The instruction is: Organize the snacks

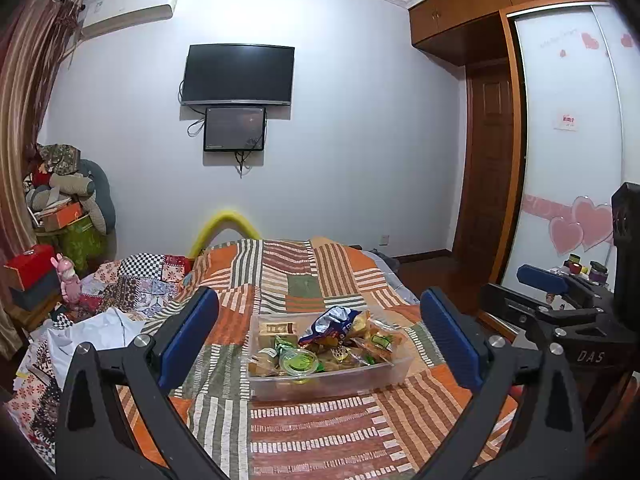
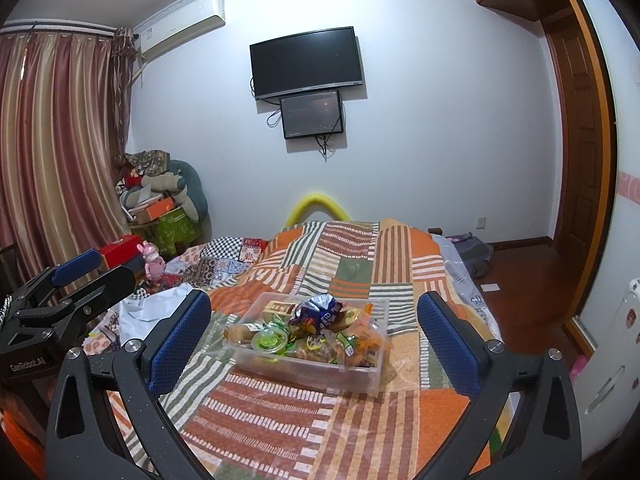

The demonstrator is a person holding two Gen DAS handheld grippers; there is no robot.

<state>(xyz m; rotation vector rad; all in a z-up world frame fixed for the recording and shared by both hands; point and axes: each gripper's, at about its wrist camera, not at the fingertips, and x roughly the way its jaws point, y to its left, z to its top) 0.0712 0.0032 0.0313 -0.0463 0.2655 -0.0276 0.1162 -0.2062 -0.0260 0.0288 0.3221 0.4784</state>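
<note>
Left wrist view puts your left gripper (image 1: 320,344) low in the frame, jaws spread wide and empty, with the clear plastic bin (image 1: 372,380) of snacks framed between its blue pads (image 1: 188,336) at lower centre. Your gripper is short of the bin, touching nothing. The bin sits on a striped orange, green and brown quilt (image 1: 304,432) covering the bed. Inside it, a crumpled blue bag (image 1: 332,326) rises above the heap at centre, a green-lidded cup (image 1: 298,362) lies toward the near left, a tan box (image 1: 278,330) stands at the back left, and orange-tinted clear packets (image 1: 380,340) crowd the right side.

At the right edge of that frame, your right gripper (image 1: 544,280) appears side-on, one blue pad showing. The right wrist view settles its state: your right gripper (image 2: 314,344) is also parted wide, holding nothing, with the bin (image 2: 352,376) ahead and slightly tilted in the frame at lower centre, the blue bag (image 2: 316,312) on top. Your left gripper (image 2: 76,272) shows at the left edge there.

On the far wall, upper centre, hangs a dark television (image 1: 238,74) with a smaller screen (image 1: 235,129) below it.
</note>
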